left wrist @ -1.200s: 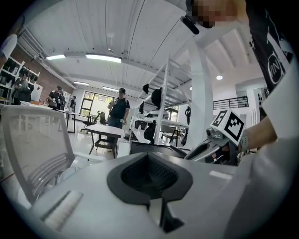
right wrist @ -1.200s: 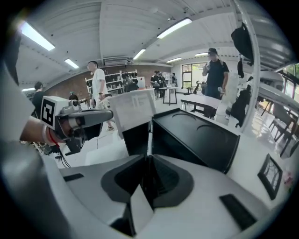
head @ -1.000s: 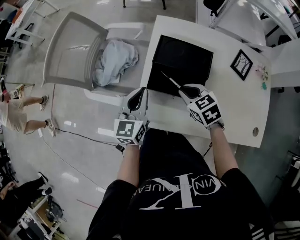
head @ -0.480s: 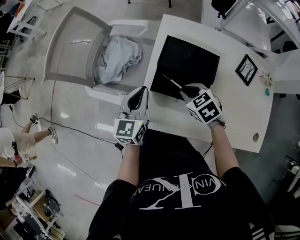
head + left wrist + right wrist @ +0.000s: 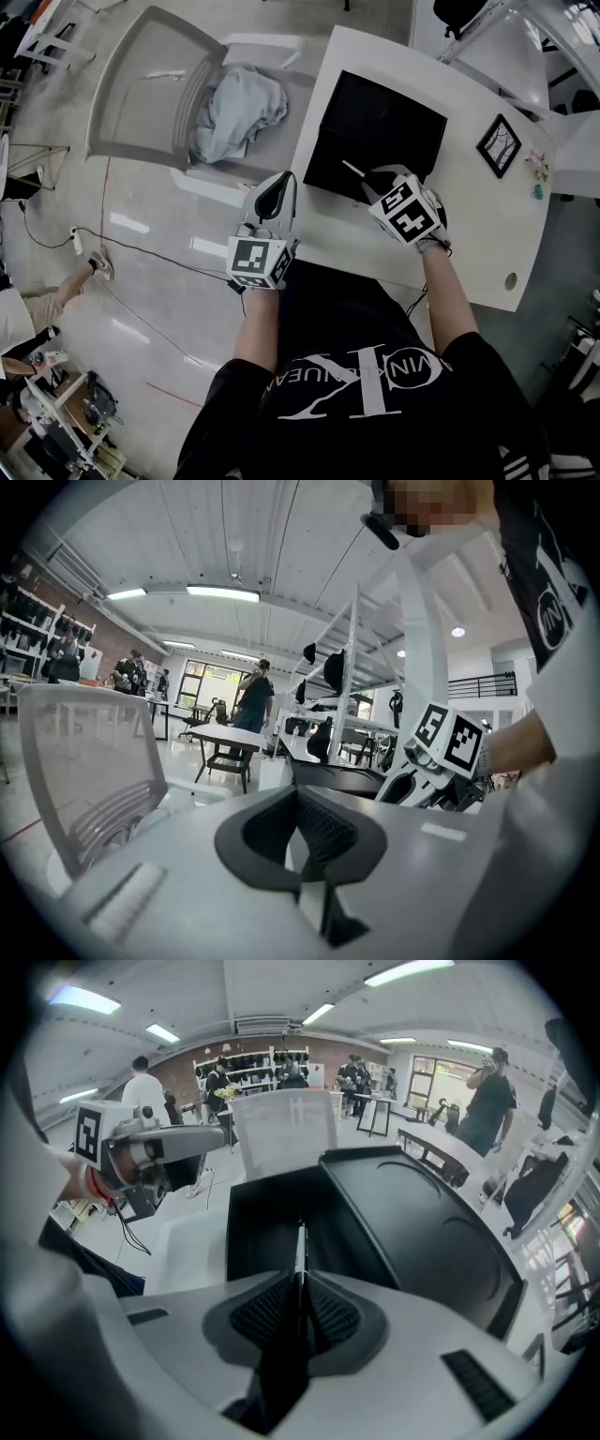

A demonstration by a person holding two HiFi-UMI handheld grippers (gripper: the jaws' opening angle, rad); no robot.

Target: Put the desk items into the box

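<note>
A black open box (image 5: 384, 131) stands on the white desk (image 5: 469, 234). My right gripper (image 5: 367, 180) is at the box's near edge, shut on a thin pen (image 5: 352, 169) whose tip points over the box. In the right gripper view the pen (image 5: 301, 1246) sticks out from between the pads (image 5: 330, 1314) above the box's dark inside (image 5: 272, 1227). My left gripper (image 5: 277, 184) hovers just off the desk's left edge, shut, with nothing between its pads (image 5: 323, 829). A small framed picture (image 5: 498, 145) lies at the desk's far right.
A few small coloured bits (image 5: 537, 169) lie beyond the picture. A grey chair (image 5: 141, 94) with a crumpled grey cloth (image 5: 234, 112) stands left of the desk. A cable (image 5: 150, 258) runs over the floor. The desk has a round hole (image 5: 510, 280) near its front right.
My right gripper has carried the pen a little forward, so its tip is now over the box. The left gripper has hardly moved. A person on the floor at left has walked off.
</note>
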